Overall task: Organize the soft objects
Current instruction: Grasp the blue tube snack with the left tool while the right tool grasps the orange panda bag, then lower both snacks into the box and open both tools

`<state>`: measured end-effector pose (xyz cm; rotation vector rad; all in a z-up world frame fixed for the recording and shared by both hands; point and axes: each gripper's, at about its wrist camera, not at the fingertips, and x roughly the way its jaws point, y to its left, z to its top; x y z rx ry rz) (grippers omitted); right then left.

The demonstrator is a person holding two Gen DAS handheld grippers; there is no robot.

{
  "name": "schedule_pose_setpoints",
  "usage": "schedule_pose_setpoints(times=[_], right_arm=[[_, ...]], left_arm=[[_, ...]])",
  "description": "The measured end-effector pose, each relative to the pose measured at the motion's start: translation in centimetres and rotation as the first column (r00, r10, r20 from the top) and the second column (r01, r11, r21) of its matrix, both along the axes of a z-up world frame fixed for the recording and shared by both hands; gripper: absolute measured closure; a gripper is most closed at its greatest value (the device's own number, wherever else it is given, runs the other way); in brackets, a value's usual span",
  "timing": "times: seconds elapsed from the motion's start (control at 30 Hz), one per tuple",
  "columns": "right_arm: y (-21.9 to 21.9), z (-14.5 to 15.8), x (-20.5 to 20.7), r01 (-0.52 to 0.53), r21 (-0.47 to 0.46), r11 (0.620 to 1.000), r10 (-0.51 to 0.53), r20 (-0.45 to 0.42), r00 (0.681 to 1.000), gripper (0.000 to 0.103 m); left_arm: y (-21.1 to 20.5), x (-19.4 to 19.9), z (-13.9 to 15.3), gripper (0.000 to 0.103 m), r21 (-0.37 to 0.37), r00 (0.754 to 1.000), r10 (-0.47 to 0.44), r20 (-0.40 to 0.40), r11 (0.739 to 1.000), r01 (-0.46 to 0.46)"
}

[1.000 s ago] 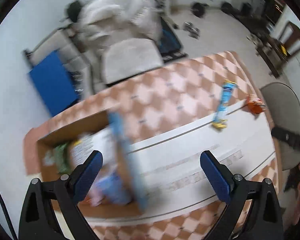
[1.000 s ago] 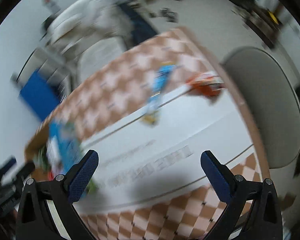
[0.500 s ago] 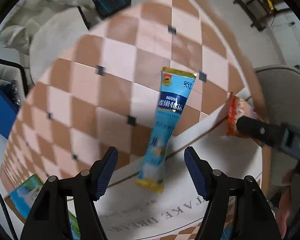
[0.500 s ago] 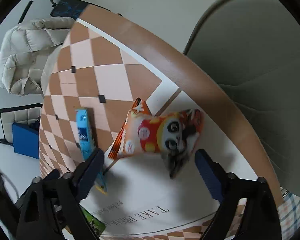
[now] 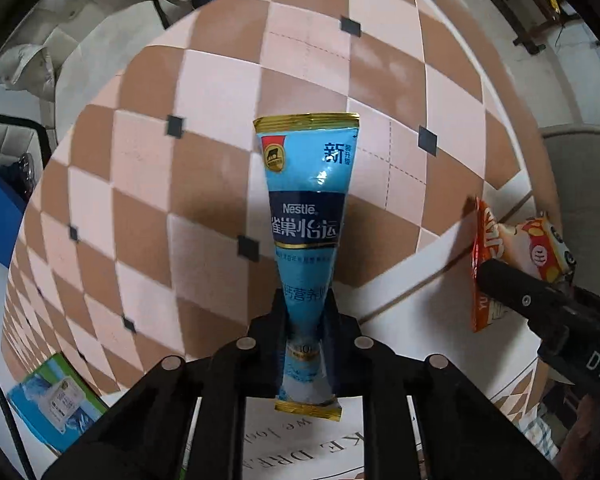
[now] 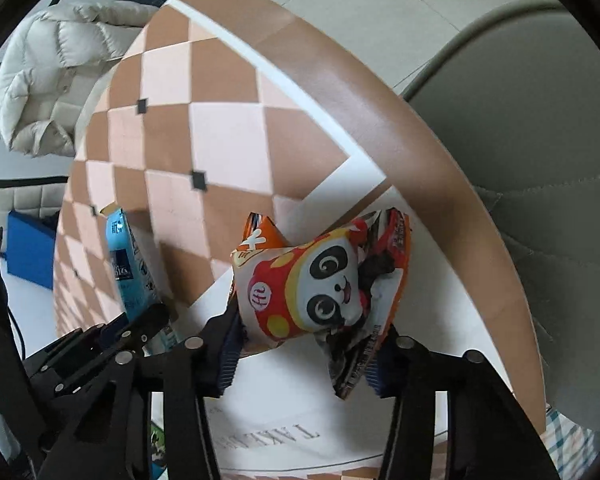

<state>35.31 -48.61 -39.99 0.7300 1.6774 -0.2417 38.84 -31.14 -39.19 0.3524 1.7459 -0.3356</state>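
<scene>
A long blue Nestle sachet (image 5: pixel 306 216) with gold ends lies on the checkered tablecloth (image 5: pixel 148 184). My left gripper (image 5: pixel 306 320) is shut on its lower part. The sachet also shows in the right wrist view (image 6: pixel 130 264), at the left. An orange panda snack bag (image 6: pixel 320 284) sits near the table's right edge. My right gripper (image 6: pixel 304 356) is shut on the bag, squeezing it from both sides. The bag also shows in the left wrist view (image 5: pixel 516 248), at the right, with the right gripper's black body over it.
A white mat with lettering (image 5: pixel 400 304) lies under both grippers. A blue and green packet (image 5: pixel 56 404) sticks up at the lower left. A grey chair (image 6: pixel 532 160) stands past the table's right edge. A cream jacket (image 6: pixel 48 64) lies on furniture behind.
Both grippers dropped toward the table and closed: the left on the blue sachet, the right on the panda bag. A second ago both were open and higher up.
</scene>
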Motion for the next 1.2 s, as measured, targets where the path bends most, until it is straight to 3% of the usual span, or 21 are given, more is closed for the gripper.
schedule_pose_setpoints(times=[0.27,0.47,0.5,0.67,0.8,1.03,1.17,1.2], right_arm=[[3.2,5.0,-1.7,-0.062,0.021,0.998,0.059,0.103,0.993,0.053],[9.9,10.6,-4.1,-0.166,0.056,0.985,0.151,0.209,0.966,0.053],[11.2,11.4,-4.5,-0.182,0.067,0.981,0.163,0.224,0.961,0.053],[19.1,15.3,-7.0,-0.282,0.107,0.953,0.242,0.289,0.926,0.053],[25.9,17.4,-8.4,-0.372,0.118,0.921,0.32,0.318,0.893,0.053],[40.3,18.6,-9.2,-0.563,0.055,0.824,0.52,0.32,0.792,0.053],[47.2,17.9,-9.0,-0.702,-0.074,0.708,0.694,0.252,0.674,0.053],[48.8,17.5,-9.0,-0.742,-0.106,0.662,0.743,0.222,0.631,0.053]], left_arm=[[4.4,-3.7,5.6,0.09,-0.113,0.996,0.077,0.053,0.991,-0.071],[11.5,-7.6,11.5,0.09,-0.204,0.978,0.171,0.117,0.968,-0.145],[12.2,-6.9,12.2,0.09,-0.209,0.975,0.185,0.123,0.965,-0.157],[21.9,-9.9,16.2,0.09,-0.222,0.952,0.262,0.161,0.949,-0.223],[29.3,-11.9,17.7,0.09,-0.195,0.926,0.329,0.184,0.936,-0.293],[43.7,-14.6,18.4,0.09,-0.115,0.871,0.444,0.208,0.896,-0.429],[48.5,-15.3,17.2,0.09,-0.064,0.862,0.464,0.203,0.885,-0.461],[49.5,-15.4,16.6,0.09,-0.051,0.86,0.47,0.197,0.881,-0.47]])
